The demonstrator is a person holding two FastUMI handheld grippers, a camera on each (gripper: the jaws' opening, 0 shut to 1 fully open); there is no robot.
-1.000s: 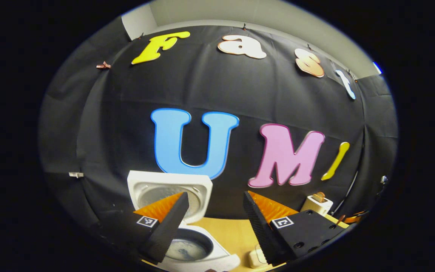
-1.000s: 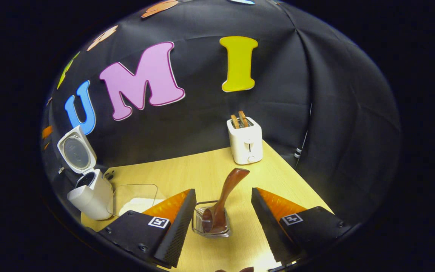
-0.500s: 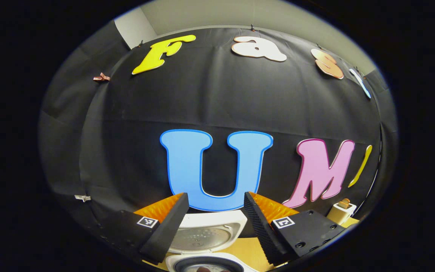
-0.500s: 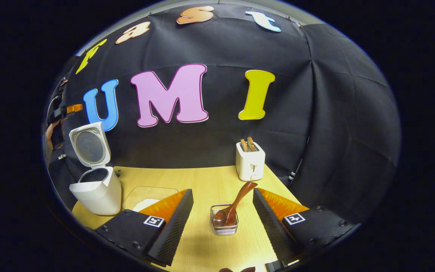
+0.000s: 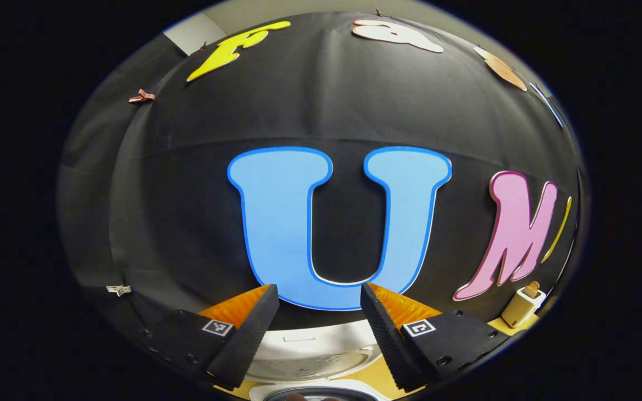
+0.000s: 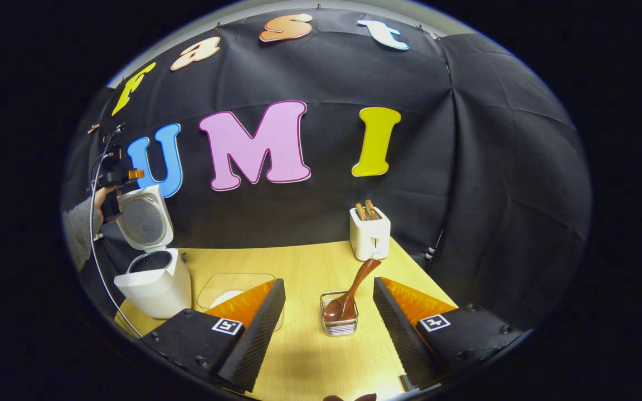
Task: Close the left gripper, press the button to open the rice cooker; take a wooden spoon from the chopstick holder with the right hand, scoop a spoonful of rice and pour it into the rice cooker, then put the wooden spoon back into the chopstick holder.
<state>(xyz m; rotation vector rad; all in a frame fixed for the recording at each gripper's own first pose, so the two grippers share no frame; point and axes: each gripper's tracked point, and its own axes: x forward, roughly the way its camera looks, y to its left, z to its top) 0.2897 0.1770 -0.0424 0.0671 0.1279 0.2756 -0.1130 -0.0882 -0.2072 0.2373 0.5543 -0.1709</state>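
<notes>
On the wooden table (image 6: pixel 298 262) the rice cooker (image 6: pixel 156 284) stands with its lid up, the wooden spoon (image 6: pixel 351 294) leaning in the chopstick holder (image 6: pixel 339 323) between the parted fingers of the right gripper (image 6: pixel 329 303) — the left gripper (image 5: pixel 318 312), likewise spread and empty, hangs above the cooker's lid.

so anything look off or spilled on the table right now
Nothing spilled or damaged. The spoon sits bowl-down in the holder, handle leaning toward the toaster. The cooker has its lid up. The tray lies flat beside it. Both grippers, right and left, are open.
</notes>
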